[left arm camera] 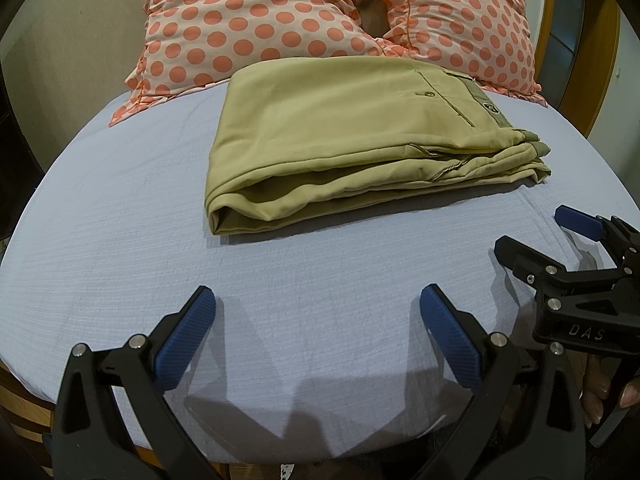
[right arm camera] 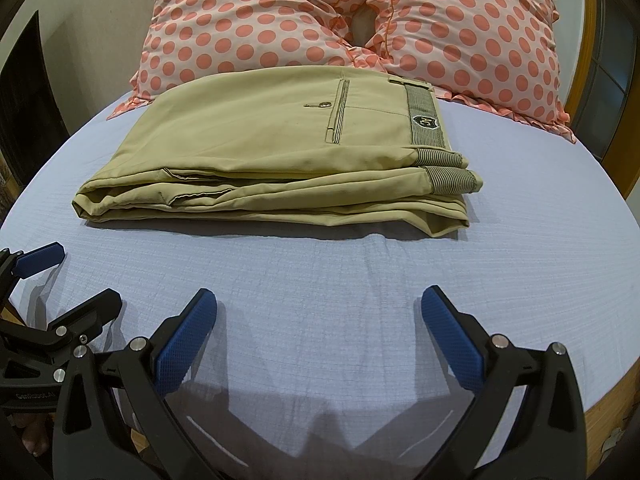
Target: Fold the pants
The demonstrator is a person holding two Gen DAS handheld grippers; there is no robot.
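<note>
Left gripper (left arm camera: 318, 300), right gripper (right arm camera: 319, 300) both spread, hovering near folded pants (right arm camera: 272, 152) on bed (right arm camera: 320, 280), seemingly untouched.

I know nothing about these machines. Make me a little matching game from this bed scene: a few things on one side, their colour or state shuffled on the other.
Things:
1. pants
2. pillows
3. bedsheet
4. right tongs

Descriptions:
A. pale blue, spread flat
B. open, holding nothing
C. khaki, folded into a stack
D. white with coral dots

Pairs: 1-C, 2-D, 3-A, 4-B
</note>
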